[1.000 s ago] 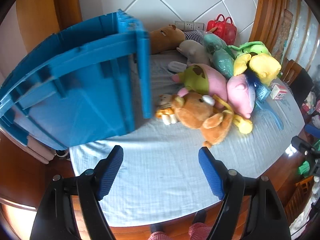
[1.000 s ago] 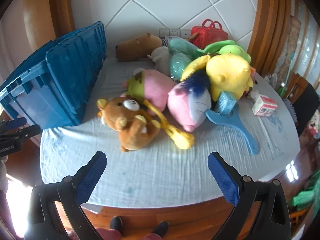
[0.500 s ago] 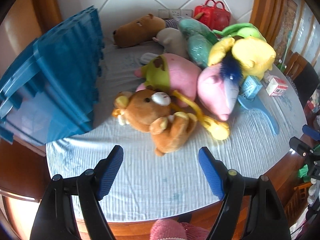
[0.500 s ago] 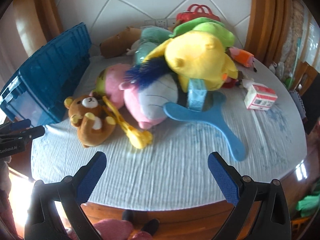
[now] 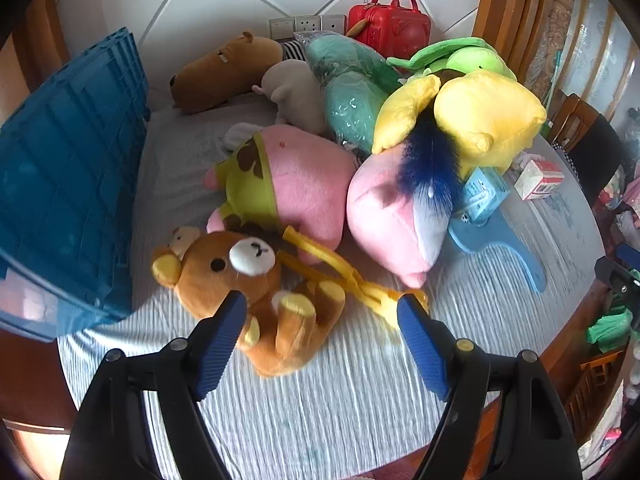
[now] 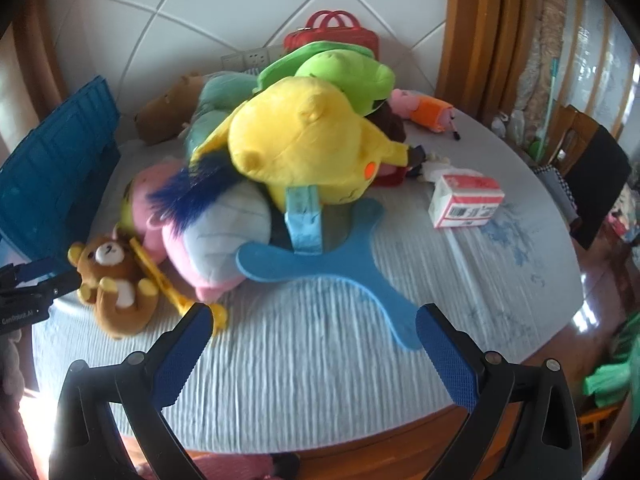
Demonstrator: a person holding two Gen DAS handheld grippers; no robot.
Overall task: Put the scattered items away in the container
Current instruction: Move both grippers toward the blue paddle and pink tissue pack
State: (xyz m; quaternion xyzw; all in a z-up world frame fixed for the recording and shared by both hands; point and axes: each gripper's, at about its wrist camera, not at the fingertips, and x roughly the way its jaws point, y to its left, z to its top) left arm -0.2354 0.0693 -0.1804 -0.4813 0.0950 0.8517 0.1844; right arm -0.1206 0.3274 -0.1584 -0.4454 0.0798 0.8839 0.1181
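A blue crate [image 5: 68, 184] stands at the table's left side; it also shows in the right wrist view [image 6: 52, 176]. A brown bear plush [image 5: 256, 292] lies just in front of my open left gripper [image 5: 320, 320], between its fingertips in the picture. A pile of plush toys sits behind: a pink one [image 5: 296, 188], a pink-and-grey one [image 5: 400, 216], a yellow one [image 6: 308, 148], a green one [image 6: 340, 76]. A blue flat paddle [image 6: 332, 264] lies in front of my open, empty right gripper [image 6: 312, 332].
A red-and-white carton [image 6: 464, 200] lies at the right on the grey cloth [image 6: 320, 380]. A red case [image 5: 388, 24] and a brown capybara plush [image 5: 224, 72] are by the back wall. Wooden chairs [image 6: 592, 160] stand at the right. The table's wooden edge runs below both grippers.
My left gripper has swung right from the crate and closed in on the brown bear. My right gripper has swung right toward the blue paddle and carton. Both stayed open.
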